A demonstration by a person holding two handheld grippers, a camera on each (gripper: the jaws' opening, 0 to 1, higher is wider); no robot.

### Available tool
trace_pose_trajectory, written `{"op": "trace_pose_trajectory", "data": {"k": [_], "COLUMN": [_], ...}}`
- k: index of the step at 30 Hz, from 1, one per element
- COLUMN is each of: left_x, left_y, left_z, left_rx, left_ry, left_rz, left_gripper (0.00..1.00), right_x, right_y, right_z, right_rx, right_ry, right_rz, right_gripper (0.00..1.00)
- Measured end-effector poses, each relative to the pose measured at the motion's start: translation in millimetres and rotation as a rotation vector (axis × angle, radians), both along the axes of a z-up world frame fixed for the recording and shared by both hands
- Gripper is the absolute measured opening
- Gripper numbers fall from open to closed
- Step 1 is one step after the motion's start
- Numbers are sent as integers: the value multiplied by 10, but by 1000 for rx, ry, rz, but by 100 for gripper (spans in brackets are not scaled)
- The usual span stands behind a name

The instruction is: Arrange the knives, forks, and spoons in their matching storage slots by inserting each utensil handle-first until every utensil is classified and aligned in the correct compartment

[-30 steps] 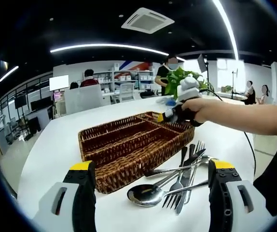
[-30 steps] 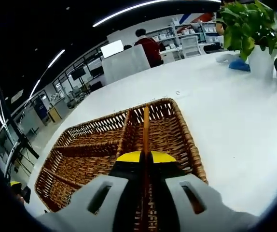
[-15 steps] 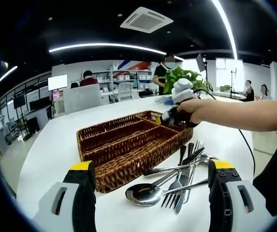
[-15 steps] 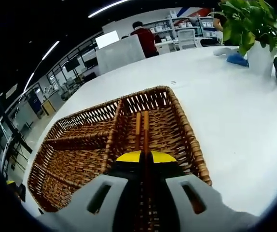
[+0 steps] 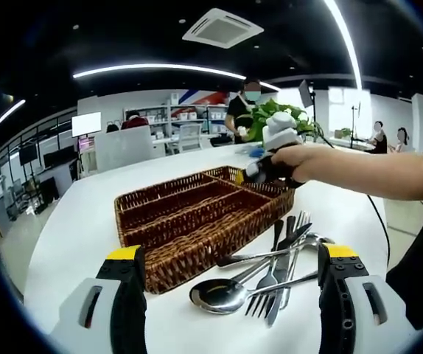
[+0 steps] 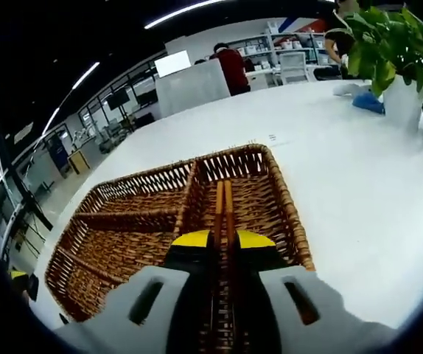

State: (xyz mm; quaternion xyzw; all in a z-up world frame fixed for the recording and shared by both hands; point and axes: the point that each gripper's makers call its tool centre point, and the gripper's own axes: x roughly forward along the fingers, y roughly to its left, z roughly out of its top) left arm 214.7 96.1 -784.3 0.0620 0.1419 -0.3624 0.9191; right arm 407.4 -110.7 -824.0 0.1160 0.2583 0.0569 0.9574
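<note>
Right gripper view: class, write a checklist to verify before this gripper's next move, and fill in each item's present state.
1. Right gripper shut on the two thin wooden sticks: ok.
2. Sticks pointing into the end compartment of the wicker basket, inside its rim: ok.
3. Stick tips resting on the basket floor: cannot tell.
4. Left gripper open and holding nothing: ok.
5. Spoon and the other utensils sorted: not ok, they are piled on the table beside the basket.

Steel cutlery pile [image 5: 270, 276] beside wicker basket [image 5: 197, 221]
</note>
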Motion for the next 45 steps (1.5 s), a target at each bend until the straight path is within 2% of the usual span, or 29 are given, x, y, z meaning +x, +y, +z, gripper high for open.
{"op": "trace_pose_trajectory", "data": {"k": [4, 7, 11, 18, 28, 32, 38, 45], "left_x": [13, 23, 32, 38, 42, 47, 52, 50], "left_y": [8, 14, 11, 14, 56, 69, 86, 55], "left_z": [2, 4, 7, 44, 91, 120, 143, 223], "left_rx": [1, 0, 0, -9, -7, -9, -19, -71], "left_ry": [1, 2, 3, -3, -12, -16, -7, -3], "left_rz": [3, 6, 7, 8, 12, 16, 26, 22], "left_gripper": [99, 99, 99, 99, 99, 99, 99, 99], "right_x": [-44, -113, -209, -374, -714, -845, -1071, -1316], "right_y": [33, 54, 85, 92, 115, 97, 187, 160], "right_z": [237, 340, 367, 447, 658, 706, 770, 754], "right_rx": [-37, -49, -51, -105, -168, -200, -182, -194], "right_ry": [-57, -81, -87, -126, -227, -249, -298, -312], "right_rz": [49, 84, 125, 183, 283, 334, 441, 481], "right_gripper": [18, 22, 27, 40, 54, 61, 73, 82]}}
